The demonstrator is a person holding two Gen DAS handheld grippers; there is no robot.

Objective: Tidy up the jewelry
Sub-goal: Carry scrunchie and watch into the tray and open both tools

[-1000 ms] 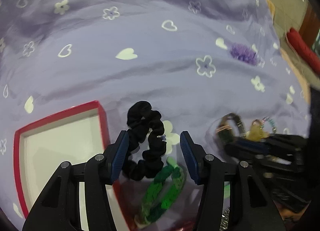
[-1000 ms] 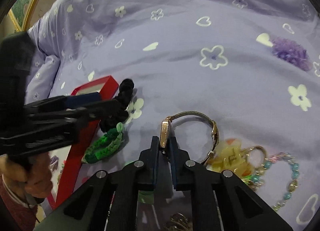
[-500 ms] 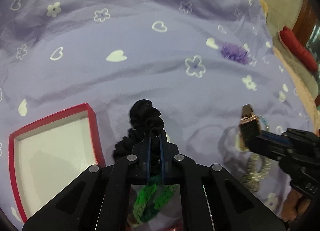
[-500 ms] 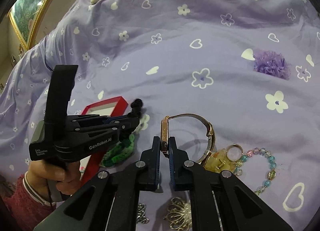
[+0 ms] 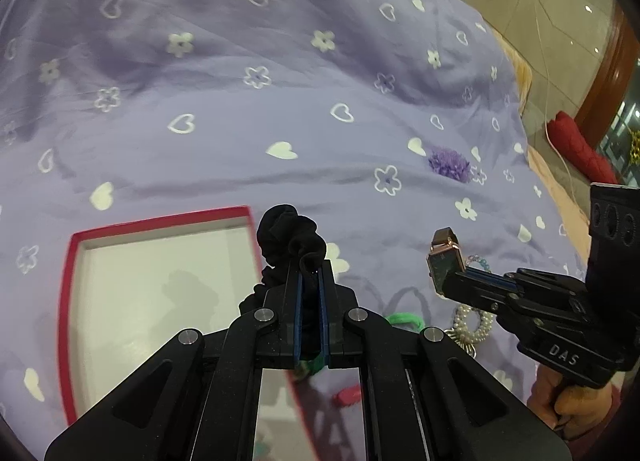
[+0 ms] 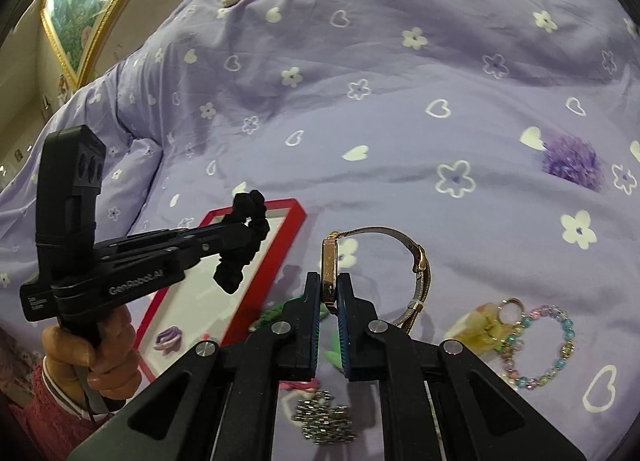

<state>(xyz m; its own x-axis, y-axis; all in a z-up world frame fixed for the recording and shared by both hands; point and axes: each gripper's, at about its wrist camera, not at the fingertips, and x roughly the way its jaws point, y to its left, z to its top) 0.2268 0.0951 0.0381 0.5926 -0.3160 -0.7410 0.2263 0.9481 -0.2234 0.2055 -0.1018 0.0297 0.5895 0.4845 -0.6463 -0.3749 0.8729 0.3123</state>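
Observation:
My left gripper (image 5: 310,281) is shut on a black scrunchie (image 5: 290,235) and holds it in the air over the right edge of the red-rimmed white box (image 5: 64,301). From the right wrist view the scrunchie (image 6: 244,245) hangs above the box (image 6: 296,215). My right gripper (image 6: 329,293) is shut on the gold case of a watch (image 6: 330,265), lifted above the purple bedspread; its mesh band (image 6: 420,273) loops to the right. The watch (image 5: 446,265) also shows in the left wrist view.
On the bedspread lie a green braided band (image 6: 272,315), a pastel bead bracelet (image 6: 556,345), a yellow keyring charm (image 6: 480,331), a silver chain (image 6: 324,419), a pearl piece (image 5: 472,321) and a purple pompom (image 6: 572,161). A small purple item (image 6: 168,339) lies in the box.
My left gripper closed on the black scrunchie and lifted it toward the box. My right gripper raised the watch off the bedspread.

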